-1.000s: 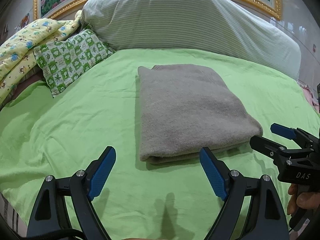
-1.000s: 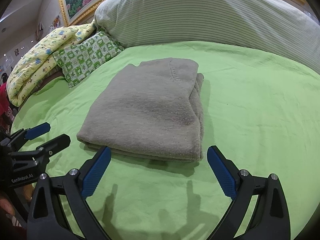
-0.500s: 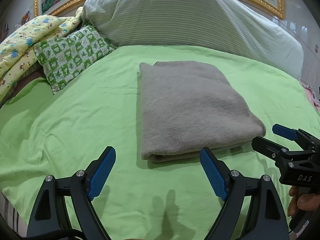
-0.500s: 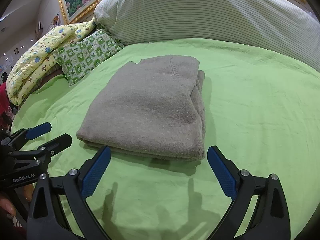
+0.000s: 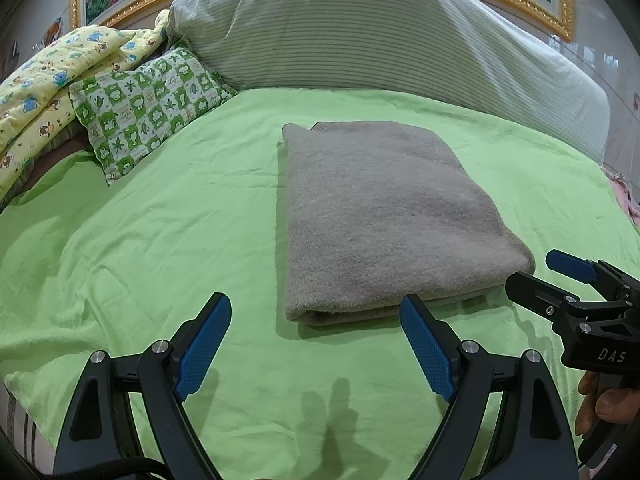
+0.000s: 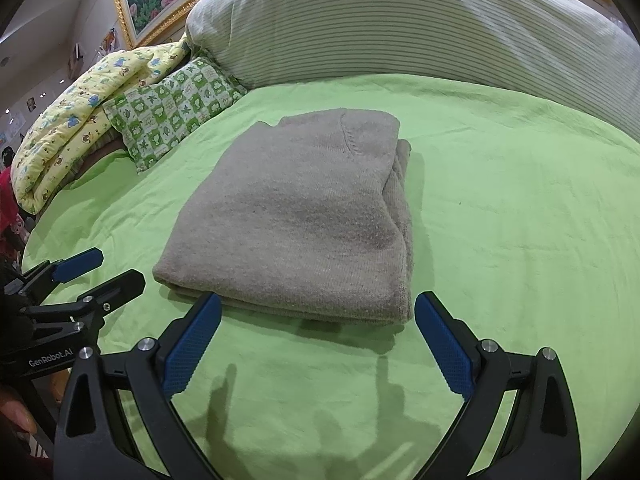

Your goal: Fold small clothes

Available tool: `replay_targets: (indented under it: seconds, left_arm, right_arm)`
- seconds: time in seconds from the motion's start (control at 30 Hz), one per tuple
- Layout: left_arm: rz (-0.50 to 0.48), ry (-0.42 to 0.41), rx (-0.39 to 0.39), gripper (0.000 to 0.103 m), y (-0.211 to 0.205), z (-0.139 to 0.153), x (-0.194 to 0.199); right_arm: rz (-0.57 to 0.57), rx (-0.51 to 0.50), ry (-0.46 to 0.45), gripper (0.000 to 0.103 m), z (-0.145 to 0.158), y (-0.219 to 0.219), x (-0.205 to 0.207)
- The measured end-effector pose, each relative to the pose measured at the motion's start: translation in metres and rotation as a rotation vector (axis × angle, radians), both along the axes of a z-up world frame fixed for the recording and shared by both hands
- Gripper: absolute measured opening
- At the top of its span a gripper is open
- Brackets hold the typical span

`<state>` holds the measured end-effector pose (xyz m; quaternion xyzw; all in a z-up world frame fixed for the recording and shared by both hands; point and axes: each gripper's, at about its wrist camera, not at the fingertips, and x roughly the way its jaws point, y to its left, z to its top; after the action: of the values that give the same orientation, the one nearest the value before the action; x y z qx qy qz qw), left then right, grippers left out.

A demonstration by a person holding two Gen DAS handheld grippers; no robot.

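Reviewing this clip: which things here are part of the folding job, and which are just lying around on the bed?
Part of the job:
- grey sweater, folded on the green sheet
- left claw, open
- right claw, open

Lying about:
- checked pillow
- yellow quilt
- striped bolster

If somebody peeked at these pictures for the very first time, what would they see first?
Probably the grey folded sweater, lying flat in the middle of the bright green bedsheet. Next, the two open grippers with blue pads, the left gripper and the right gripper, both just short of its near edge and touching nothing. Behind are a big striped pillow and a green checked pillow.
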<state>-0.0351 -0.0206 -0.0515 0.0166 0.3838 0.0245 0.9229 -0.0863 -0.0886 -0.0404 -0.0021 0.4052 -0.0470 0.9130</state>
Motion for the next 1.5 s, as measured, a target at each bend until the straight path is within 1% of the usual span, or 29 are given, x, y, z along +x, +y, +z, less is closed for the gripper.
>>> replay_targets:
  seconds: [0.73, 1.5]
  left_arm:
    - [-0.021, 0.009, -0.01, 0.087, 0.002, 0.0, 0.008]
    - [-0.015, 0.016, -0.013, 0.087, 0.003, 0.0, 0.011]
  right_arm:
    - [0.0, 0.006, -0.005, 0.097, 0.005, -0.001, 0.007]
    - [0.0, 0.012, -0.009, 0.097, 0.008, 0.002, 0.014]
